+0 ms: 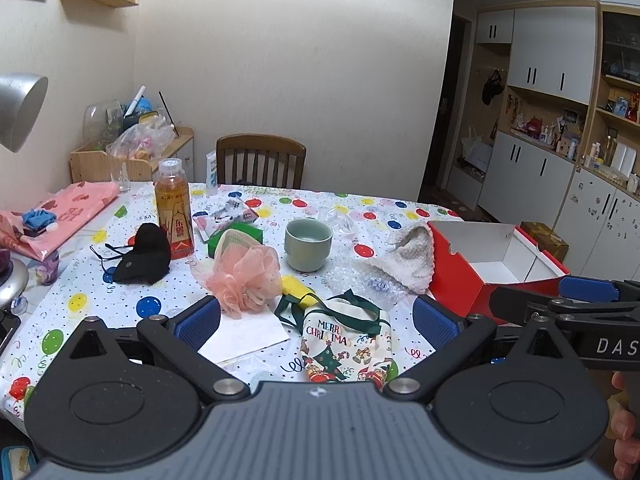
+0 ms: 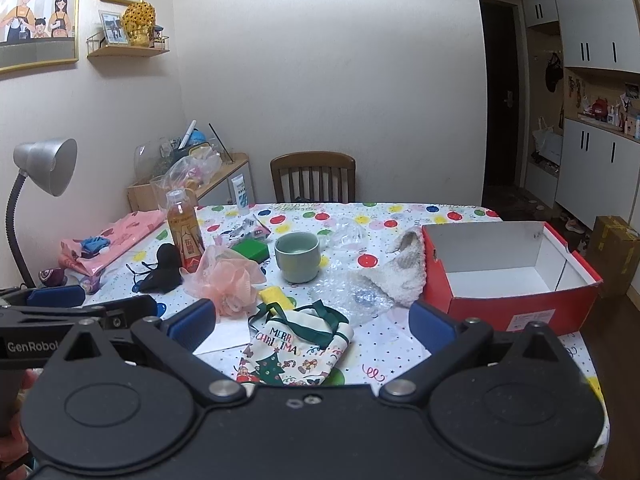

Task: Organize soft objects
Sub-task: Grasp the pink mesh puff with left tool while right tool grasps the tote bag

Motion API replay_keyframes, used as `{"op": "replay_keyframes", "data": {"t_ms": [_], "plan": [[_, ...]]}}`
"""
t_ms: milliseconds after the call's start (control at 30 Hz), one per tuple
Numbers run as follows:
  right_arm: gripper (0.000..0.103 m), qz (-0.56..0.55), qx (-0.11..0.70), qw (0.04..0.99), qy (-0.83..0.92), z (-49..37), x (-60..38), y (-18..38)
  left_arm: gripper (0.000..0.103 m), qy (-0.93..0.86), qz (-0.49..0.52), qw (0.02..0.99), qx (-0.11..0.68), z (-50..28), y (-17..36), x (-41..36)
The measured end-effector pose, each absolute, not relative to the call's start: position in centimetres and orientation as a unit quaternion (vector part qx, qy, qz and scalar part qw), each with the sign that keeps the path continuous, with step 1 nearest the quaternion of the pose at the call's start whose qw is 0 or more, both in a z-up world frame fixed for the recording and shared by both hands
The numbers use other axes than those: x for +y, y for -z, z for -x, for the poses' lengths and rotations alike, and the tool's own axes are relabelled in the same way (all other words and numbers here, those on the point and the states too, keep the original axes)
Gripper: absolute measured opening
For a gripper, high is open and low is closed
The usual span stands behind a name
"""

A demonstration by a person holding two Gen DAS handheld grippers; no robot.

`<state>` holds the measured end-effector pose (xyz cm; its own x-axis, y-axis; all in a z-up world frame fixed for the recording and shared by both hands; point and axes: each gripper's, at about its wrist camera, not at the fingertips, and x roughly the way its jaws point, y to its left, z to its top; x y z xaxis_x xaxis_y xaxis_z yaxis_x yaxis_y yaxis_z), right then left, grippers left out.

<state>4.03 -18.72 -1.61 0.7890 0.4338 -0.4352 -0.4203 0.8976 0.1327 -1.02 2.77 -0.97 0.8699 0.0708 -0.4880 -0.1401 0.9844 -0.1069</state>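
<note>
Left wrist view: balloon-print tablecloth point(image 1: 360, 216), wooden chair point(image 1: 261, 160) behind, both grippers' fingers spread, empty.

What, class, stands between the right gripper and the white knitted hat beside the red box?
Nothing solid. The right gripper is open above the Christmas tote bag, and only flat bubble wrap lies on the table between it and the white knitted hat, which leans against the red box.
</note>
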Motion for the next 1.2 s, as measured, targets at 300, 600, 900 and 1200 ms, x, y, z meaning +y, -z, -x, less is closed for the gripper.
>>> {"op": "replay_keyframes", "data": {"t_ms": [300, 600, 900, 1200], "plan": [[0.103, -0.019, 0.244, 0.941, -0.234, -5.9, -17.3, 2.3, 0.103, -0.040, 0.073, 0.957, 0.279, -1.7, 2.4, 4.1], [0.101, -0.022, 0.302, 0.923, -0.239, -9.5, -15.8, 4.5, 0.103, -0.044, 0.067, 0.953, 0.293, -5.9, 4.6, 6.6], [0.098, -0.003, 0.335, 0.914, -0.229, -13.4, -13.4, 7.6, 0.103, -0.070, 0.062, 0.952, 0.293, -12.5, 7.5, 10.9], [0.094, 0.031, 0.389, 0.896, -0.210, -17.4, -11.0, 12.3, 0.103, -0.085, 0.019, 0.946, 0.311, -20.2, 10.7, 13.4]]}}
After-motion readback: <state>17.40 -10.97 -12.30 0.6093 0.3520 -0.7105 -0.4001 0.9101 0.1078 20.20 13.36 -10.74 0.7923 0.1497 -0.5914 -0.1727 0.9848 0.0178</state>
